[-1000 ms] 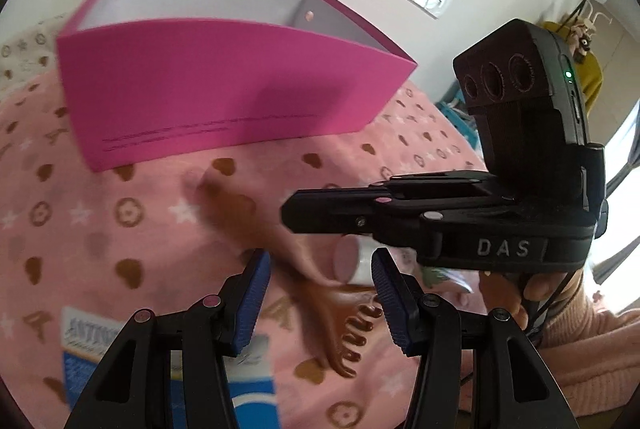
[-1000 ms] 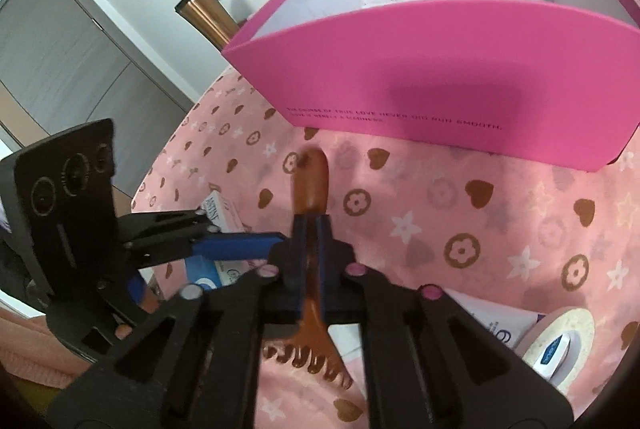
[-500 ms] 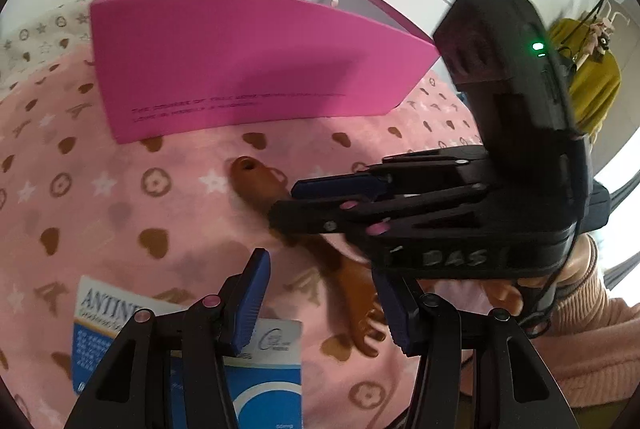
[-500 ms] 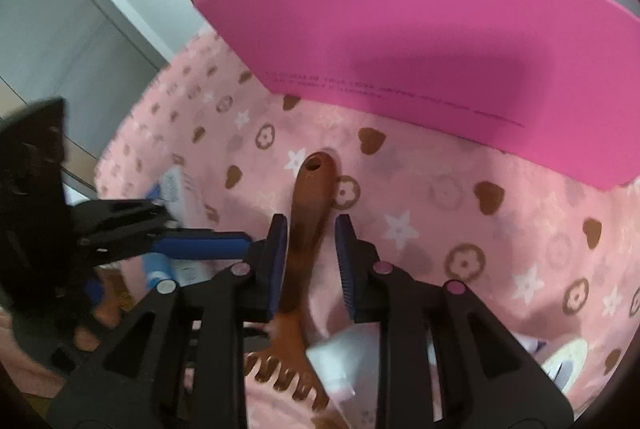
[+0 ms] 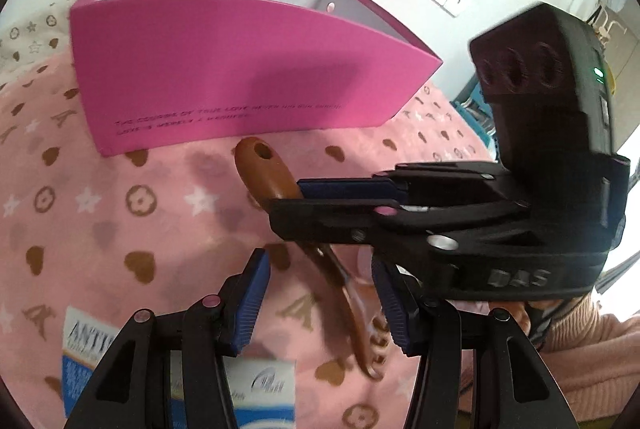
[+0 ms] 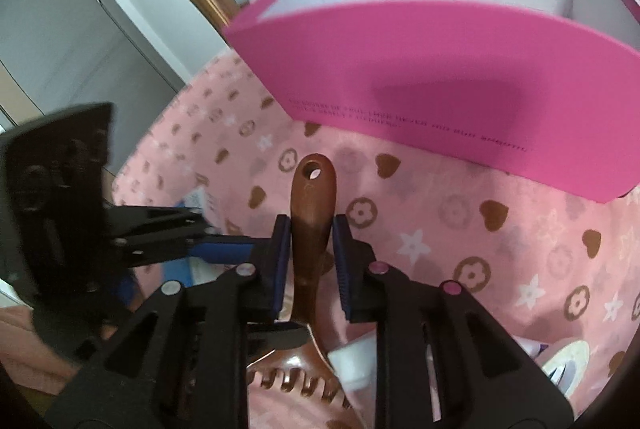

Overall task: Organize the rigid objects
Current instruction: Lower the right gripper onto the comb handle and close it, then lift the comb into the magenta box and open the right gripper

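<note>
Comb (image 6: pixel 312 221): brown, glossy, smooth plastic. Box (image 5: pixel 240 77): matt pink cardboard, pale grey inside. Tabletop cloth (image 5: pixel 120 229): soft pink fabric, printed brown hearts. Gripper (image 6: pixel 308 253) frames: matt black plastic; pads (image 5: pixel 252 293) blue, ribbed. Carton (image 5: pixel 256 385): glossy printed card.

The box (image 6: pixel 460 81) stands on the cloth (image 6: pixel 440 229) ahead of me, with the comb (image 6: pixel 312 217) lying before it between my right gripper's (image 6: pixel 308 261) fingers. My left gripper (image 5: pixel 320 303) straddles the comb's toothed end, and a carton (image 5: pixel 256 385) lies under its left finger.

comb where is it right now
The comb lies on the pink cloth before the pink box, its handle between the right gripper fingers.
</note>
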The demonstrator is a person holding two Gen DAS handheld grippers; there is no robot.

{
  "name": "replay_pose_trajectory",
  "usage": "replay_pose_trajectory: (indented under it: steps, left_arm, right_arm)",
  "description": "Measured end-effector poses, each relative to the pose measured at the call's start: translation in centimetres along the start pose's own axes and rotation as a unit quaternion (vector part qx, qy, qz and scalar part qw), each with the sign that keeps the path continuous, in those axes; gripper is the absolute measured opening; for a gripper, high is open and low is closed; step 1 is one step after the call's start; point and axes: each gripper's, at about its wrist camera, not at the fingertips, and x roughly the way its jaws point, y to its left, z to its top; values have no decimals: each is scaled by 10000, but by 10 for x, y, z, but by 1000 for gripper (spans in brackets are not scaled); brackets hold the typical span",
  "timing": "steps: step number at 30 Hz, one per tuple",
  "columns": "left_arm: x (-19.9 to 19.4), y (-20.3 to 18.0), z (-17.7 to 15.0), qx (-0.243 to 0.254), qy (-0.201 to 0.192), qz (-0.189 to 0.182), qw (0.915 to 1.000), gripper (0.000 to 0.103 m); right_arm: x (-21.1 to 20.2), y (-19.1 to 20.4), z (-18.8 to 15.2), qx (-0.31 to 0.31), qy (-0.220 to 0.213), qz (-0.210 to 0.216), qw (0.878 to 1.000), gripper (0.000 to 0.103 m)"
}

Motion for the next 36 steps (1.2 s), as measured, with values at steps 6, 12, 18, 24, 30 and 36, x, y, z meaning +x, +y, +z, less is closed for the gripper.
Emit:
replay_pose_trajectory:
  steps: [6, 12, 18, 24, 30, 36]
  left_arm:
    - [5, -5, 2, 65, -8, 36, 10000, 39]
    - [7, -12, 1, 254, -26, 101, 9996, 37]
    - [5, -15, 2, 336, -39, 153, 9993, 37]
    - [-11, -26, 7, 583, -274, 206, 9977, 37]
    - [-30, -37, 26, 879, -555, 314, 9941, 37]
    - [-46, -51, 55, 1229, -826, 328, 9884, 37]
  right_arm:
    - [-7, 2, -1, 22, -78, 126, 9999, 18]
    - [6, 2, 0, 88, 122, 165, 9998, 24]
    - [6, 6, 1, -116, 92, 124, 9998, 24]
    - [-13, 13, 2, -139, -246, 254, 9993, 24]
    - [-44, 19, 11, -165, -683, 298, 9971, 23]
    - [-74, 19, 25, -149, -1105, 283, 9934, 23]
